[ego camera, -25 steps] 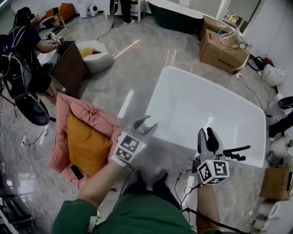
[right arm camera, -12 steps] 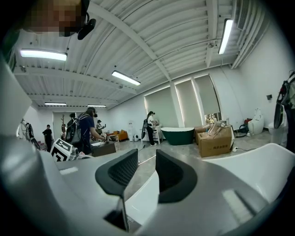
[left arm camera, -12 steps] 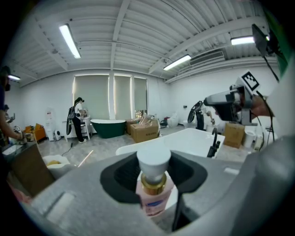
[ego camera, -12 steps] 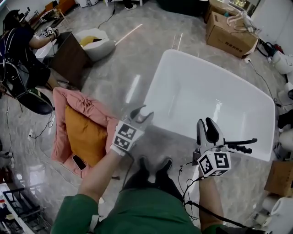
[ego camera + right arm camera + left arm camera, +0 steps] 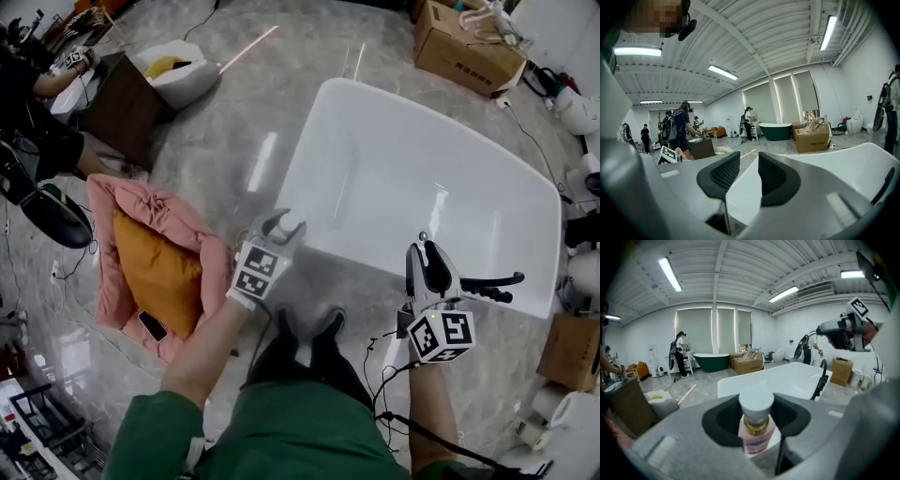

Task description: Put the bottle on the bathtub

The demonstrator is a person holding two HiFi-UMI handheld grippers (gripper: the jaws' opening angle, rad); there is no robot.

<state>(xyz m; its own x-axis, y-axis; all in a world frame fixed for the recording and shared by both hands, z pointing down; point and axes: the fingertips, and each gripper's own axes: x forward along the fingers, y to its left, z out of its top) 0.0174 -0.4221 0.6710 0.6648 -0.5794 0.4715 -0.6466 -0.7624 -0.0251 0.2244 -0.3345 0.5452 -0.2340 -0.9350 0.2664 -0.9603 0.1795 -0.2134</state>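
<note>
Left gripper view: left gripper (image 5: 757, 414) clamps bottle (image 5: 756, 433) near bathtub (image 5: 787, 377).

- Bottle (image 5: 757, 427): pale pink, white cap, gold collar.
- Bathtub (image 5: 422, 178): plain white, black tap (image 5: 492, 280).
- Cushion (image 5: 159, 272): orange, on a pink blanket (image 5: 112, 202).
- Floor (image 5: 234, 122): glossy grey marble.

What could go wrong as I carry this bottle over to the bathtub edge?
1. The left gripper holds the bottle, but how much of its body the fingers catch is unclear; it might slip when set down.
2. The bathtub rim looks glossy and washed out in the head view, so the bottle could land off-edge and tip.
3. The empty right gripper hangs close to the black faucet and might bump it.
</note>
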